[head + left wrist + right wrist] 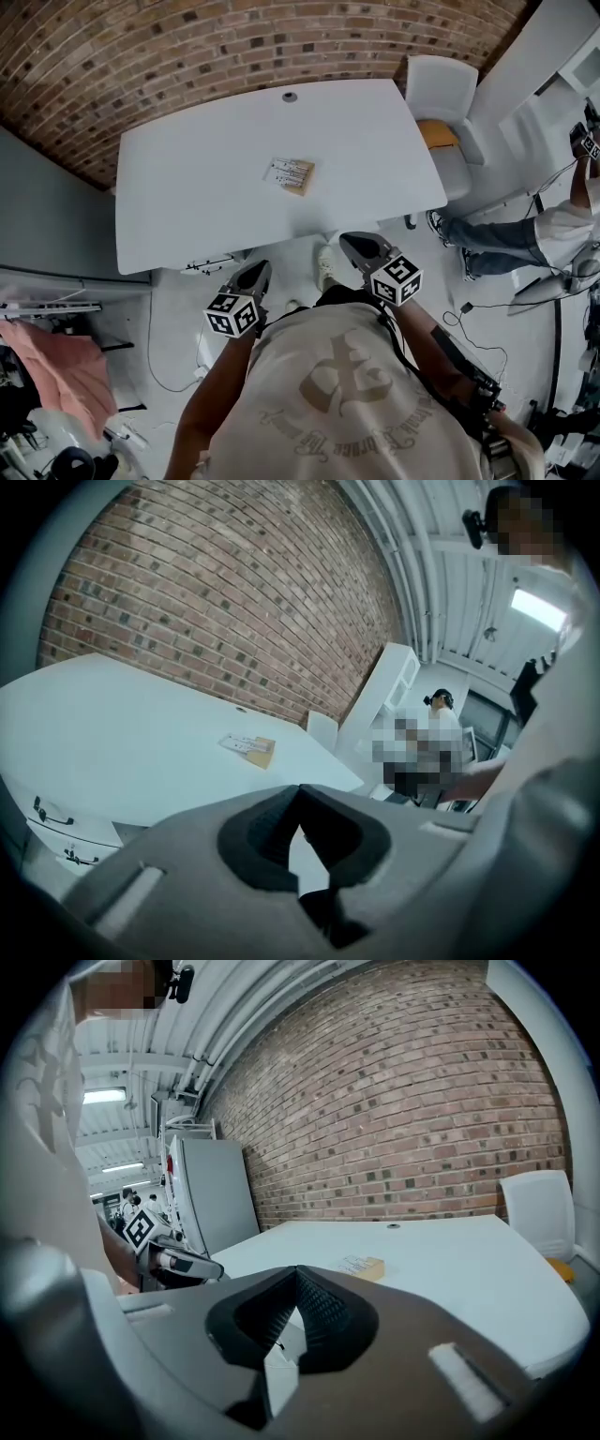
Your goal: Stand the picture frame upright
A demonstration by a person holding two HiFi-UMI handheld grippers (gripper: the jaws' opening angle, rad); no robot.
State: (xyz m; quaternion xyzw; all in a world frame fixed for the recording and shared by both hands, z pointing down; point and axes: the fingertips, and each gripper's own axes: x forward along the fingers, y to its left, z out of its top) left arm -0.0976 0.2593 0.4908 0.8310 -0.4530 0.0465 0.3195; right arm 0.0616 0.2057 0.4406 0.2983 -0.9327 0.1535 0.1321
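Note:
A small wooden picture frame (292, 174) lies flat near the middle of the white table (187, 206). It also shows as a flat tan and white slab, the picture frame (249, 748) in the left gripper view and the picture frame (361, 1267) in the right gripper view. My left gripper (256, 272) is shut and empty, held off the table's near edge, left of centre. My right gripper (357, 246) is also shut with nothing in it, just short of the near edge, right of centre. Both point toward the frame from a distance.
A brick wall (187, 56) runs behind the table. A white chair (439, 103) with an orange seat stands at the table's right end. A seated person (525, 239) is at the far right. Cables and a power strip (211, 266) lie below the near edge.

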